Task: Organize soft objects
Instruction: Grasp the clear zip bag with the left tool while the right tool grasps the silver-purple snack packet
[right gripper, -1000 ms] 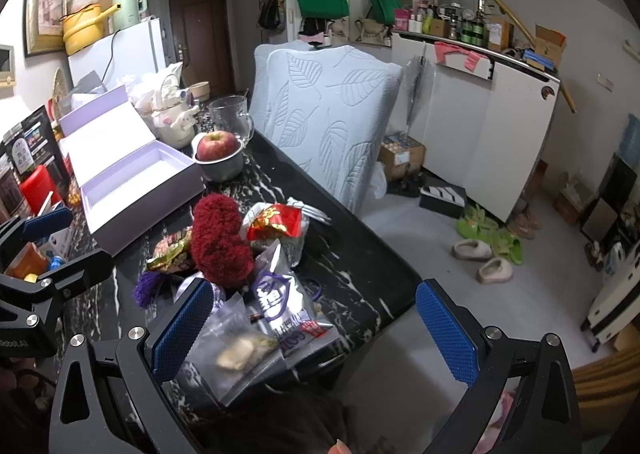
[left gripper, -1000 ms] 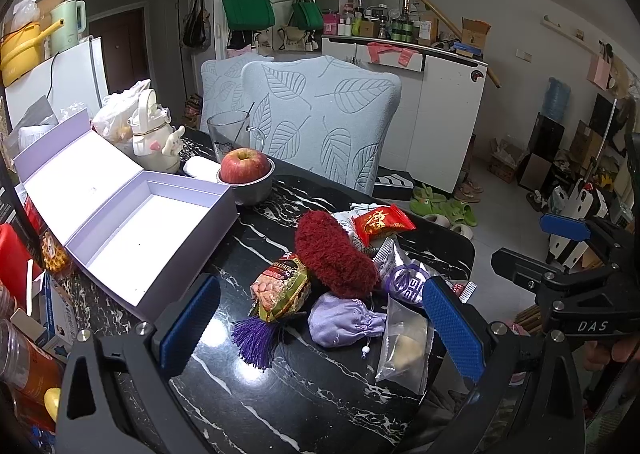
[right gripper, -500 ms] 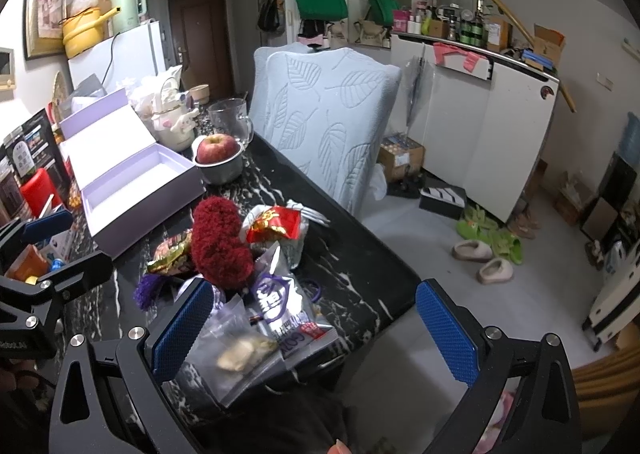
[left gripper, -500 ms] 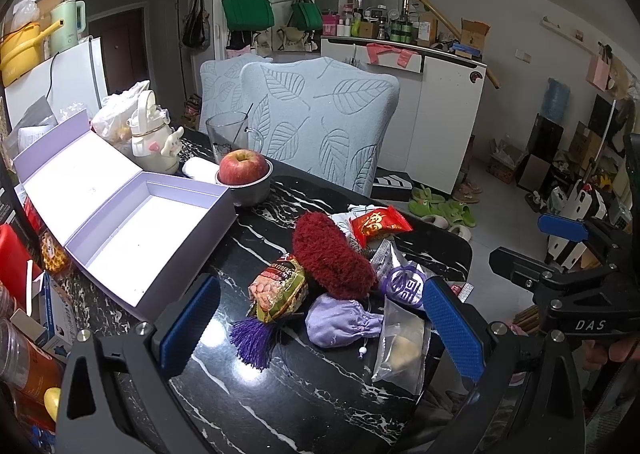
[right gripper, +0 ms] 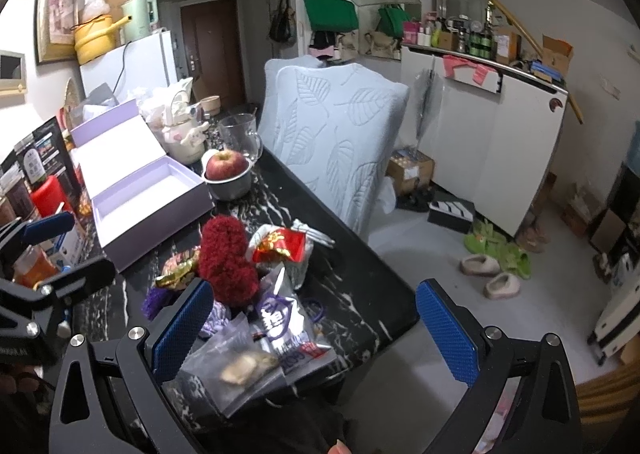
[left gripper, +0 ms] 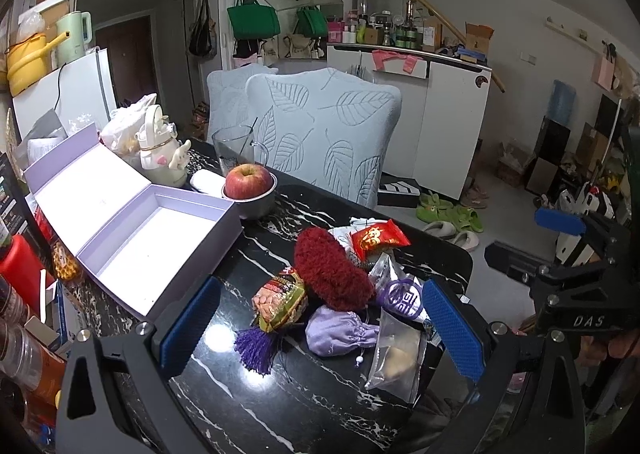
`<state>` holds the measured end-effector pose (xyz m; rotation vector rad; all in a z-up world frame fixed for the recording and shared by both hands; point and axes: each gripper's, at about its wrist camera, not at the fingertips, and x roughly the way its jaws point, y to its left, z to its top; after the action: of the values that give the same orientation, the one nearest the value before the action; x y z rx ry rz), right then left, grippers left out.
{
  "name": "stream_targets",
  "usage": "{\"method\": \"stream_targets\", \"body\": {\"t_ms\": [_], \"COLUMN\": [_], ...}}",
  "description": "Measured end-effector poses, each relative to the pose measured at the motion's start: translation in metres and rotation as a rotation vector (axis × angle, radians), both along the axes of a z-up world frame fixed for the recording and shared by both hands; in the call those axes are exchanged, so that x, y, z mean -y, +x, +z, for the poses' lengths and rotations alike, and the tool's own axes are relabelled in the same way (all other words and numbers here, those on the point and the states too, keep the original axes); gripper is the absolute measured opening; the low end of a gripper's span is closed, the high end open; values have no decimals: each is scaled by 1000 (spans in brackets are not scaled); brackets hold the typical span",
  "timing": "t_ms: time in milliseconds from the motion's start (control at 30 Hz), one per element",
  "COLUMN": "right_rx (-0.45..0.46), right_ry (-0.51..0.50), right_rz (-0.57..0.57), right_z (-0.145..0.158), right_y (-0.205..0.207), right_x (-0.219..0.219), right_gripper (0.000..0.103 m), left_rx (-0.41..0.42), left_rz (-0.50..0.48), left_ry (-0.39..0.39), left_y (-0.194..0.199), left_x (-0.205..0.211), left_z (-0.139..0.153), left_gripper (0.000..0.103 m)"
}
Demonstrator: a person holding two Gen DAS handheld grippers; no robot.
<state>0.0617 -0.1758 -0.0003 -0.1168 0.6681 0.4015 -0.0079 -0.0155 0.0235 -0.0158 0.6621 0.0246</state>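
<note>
Soft stuff like the fuzzy red pouch [left gripper: 330, 272] and lilac drawstring bag [left gripper: 338, 336] sits piled mid-frame on the black table [left gripper: 280, 394], purple box [left gripper: 160, 242] at left looks empty, and both my left gripper [left gripper: 320, 328] and right gripper [right gripper: 316, 328] hang wide apart holding nothing, so basically nothing's sorted yet.

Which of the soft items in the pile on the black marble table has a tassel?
The gold-patterned sachet at the pile's left edge; its purple tassel trails toward the camera. The lilac drawstring pouch beside it has none.
</note>
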Motion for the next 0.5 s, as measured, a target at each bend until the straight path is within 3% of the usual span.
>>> {"method": "stream_targets", "body": {"t_ms": [500], "right_rx": [-20], "right_ry": [-17], "right_rz": [78], "right_z": [-31], "right_y": [12], "right_x": [0], "right_gripper": [103], "left_rx": [-80], "left_rz": [-25], "left_ry": [-90], "left_y": [-6], "left_x": [20], "left_z": [-57], "left_gripper": [103]}}
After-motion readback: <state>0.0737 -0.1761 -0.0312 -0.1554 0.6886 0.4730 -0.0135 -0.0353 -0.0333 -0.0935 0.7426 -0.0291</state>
